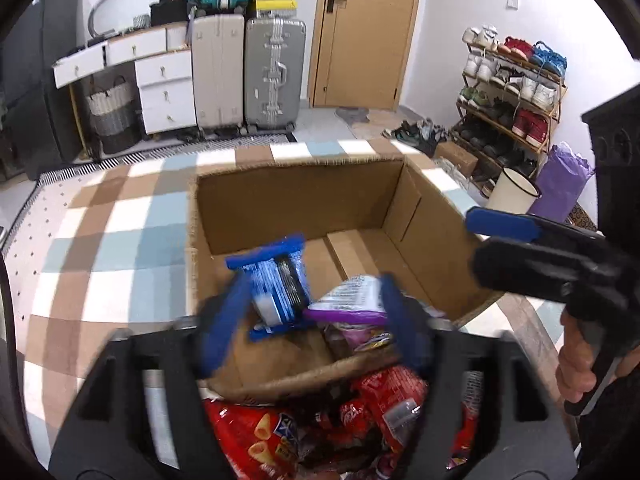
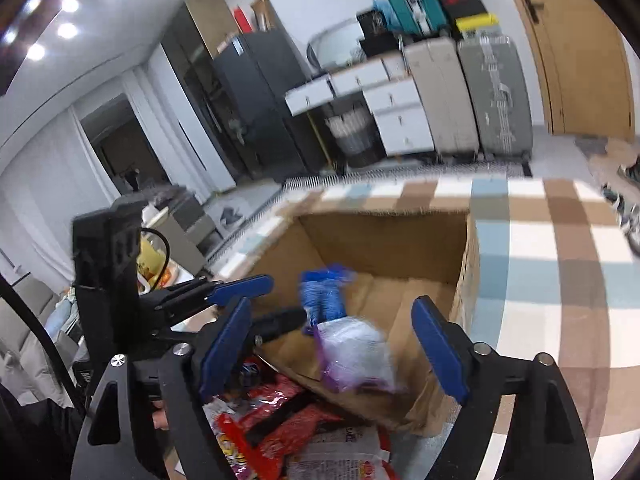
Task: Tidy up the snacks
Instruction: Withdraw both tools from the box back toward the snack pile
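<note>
Both the left tool and right tool hang spread and empty over the cardboard box on the checked desk, a blue packet and purple packet dropping inside, red snack bags waiting at its near edge.

Beyond the checked rug I see a wooden door, with two upright suitcases and white drawers to its left, and a loaded shoe rack to its right beside a white bin.
</note>
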A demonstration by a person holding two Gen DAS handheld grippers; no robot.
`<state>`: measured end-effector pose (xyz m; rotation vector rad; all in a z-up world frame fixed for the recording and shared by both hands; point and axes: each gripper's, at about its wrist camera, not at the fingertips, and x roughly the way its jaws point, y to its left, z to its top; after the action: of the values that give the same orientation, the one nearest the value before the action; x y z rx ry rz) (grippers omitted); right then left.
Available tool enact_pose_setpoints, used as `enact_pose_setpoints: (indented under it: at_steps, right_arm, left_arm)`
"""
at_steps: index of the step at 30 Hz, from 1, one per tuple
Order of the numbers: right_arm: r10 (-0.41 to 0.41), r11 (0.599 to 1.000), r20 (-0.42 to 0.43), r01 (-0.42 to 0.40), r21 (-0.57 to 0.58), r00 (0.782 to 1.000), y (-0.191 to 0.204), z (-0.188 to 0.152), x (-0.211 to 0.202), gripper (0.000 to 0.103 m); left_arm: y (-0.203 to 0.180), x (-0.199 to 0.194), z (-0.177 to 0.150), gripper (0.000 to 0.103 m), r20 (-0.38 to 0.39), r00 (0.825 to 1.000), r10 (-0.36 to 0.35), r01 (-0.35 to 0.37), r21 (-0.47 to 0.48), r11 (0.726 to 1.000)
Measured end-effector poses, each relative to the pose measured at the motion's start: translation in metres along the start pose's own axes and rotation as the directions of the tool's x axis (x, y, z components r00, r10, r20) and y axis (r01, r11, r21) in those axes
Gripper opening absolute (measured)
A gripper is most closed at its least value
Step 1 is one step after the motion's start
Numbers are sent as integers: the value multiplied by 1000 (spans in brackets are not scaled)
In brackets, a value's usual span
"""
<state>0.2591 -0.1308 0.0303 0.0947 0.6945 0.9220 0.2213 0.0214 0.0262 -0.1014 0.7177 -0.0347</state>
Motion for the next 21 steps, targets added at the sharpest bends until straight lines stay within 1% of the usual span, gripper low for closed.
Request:
enact_pose_setpoints:
  at_steps: [1,2,3,4,7,10,15,21]
  right_arm:
    - [-3,1000,13,3,-3,1000,2,0,-6,93]
    - [-13,1000,26,13,-4,1000,4,0,-12,95]
    - [-33,999,48,34,-4,998,7,-1,-21,100]
    - [-46,999,58,46,-3,997,8,-2,-27,103]
    - [-93,996,83,93,14,992,10,-8,-44,103]
    - [-155,988,71,153,27,985,14,-16,-56,103]
    - [-163,986,56,161,31,985,21,-38,-68,103]
    - [-196,980,38,195,30,980,31,-61,-76,103]
  left_arm:
    - [1,-7,0,88,20,1000,0,0,-9,1000]
    - [2,-14,-1,90,30,1000,-5,5,-19,1000]
    - [4,-22,-1,98,37,999,-10,12,-29,999]
    - [5,-26,-1,102,42,999,-7,9,-37,999]
    - [11,-46,-5,102,60,998,6,-2,-70,998]
    - [15,-64,-11,102,73,997,18,-12,-88,996]
    - [18,-94,-30,102,89,995,53,-45,-87,995]
    - [22,-123,-61,102,97,993,71,-61,-98,993]
